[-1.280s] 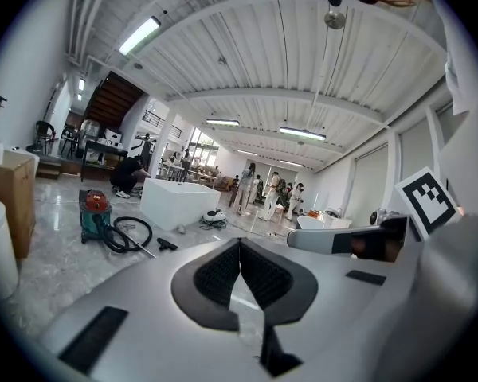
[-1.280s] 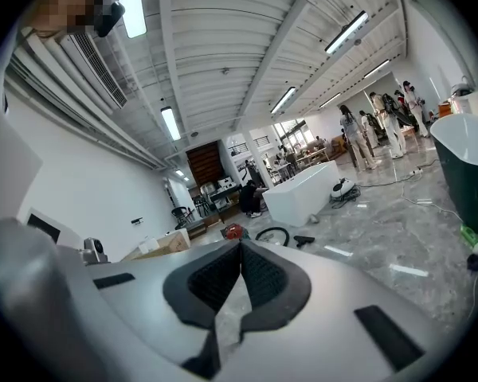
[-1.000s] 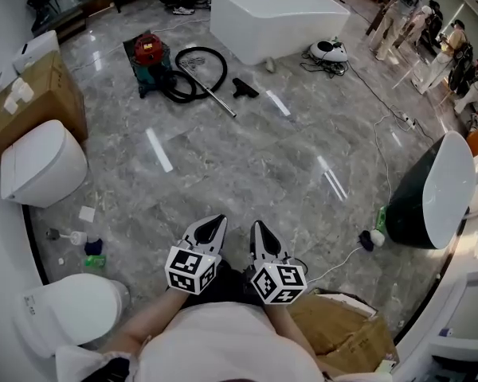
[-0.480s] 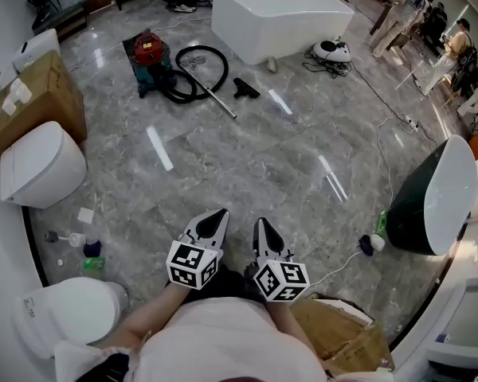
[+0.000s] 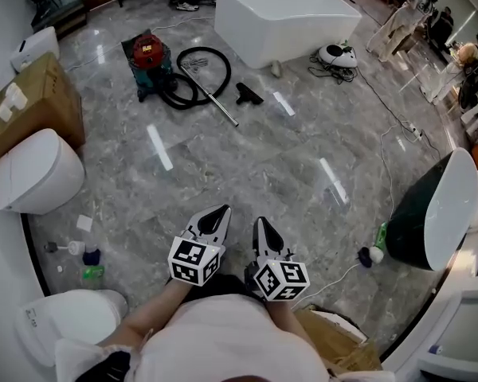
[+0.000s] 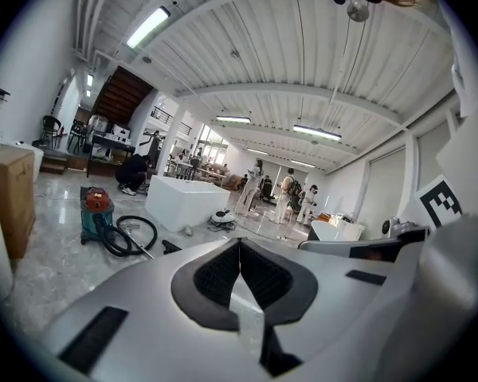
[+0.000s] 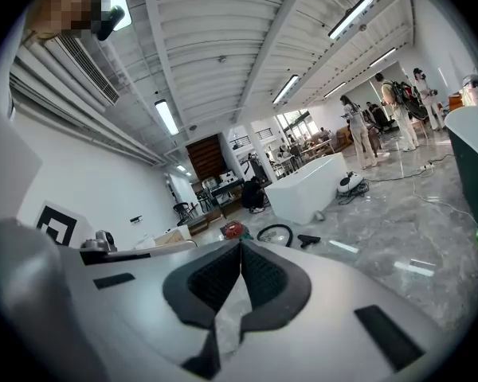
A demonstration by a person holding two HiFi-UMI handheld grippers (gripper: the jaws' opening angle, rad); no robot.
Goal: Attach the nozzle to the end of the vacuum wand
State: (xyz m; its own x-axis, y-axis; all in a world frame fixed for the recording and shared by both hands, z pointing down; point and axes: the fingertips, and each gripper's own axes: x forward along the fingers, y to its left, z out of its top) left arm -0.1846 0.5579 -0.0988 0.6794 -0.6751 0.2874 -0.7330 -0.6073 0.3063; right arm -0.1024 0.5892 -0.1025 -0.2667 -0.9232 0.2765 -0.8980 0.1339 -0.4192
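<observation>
It was a large showroom hall for bathroom fixtures; a freestanding white bathtub (image 5: 283,18) stood out on a polished grey marble floor (image 5: 247,165); white toilets (image 5: 36,169) sat unplumbed along the left edge, next to a brown cardboard box (image 5: 28,102); a black-shelled oval fixture (image 5: 434,209) with a white face stood at the right; a group of people (image 6: 287,197) stood far off; a ribbed white ceiling (image 6: 303,62) carried long strip lights (image 6: 150,27); a dark staircase (image 6: 119,94) rose at the back.

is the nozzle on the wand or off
Off. In the head view the nozzle lies by itself, beside the wand but apart from it, and the wand's end is bare.
</observation>
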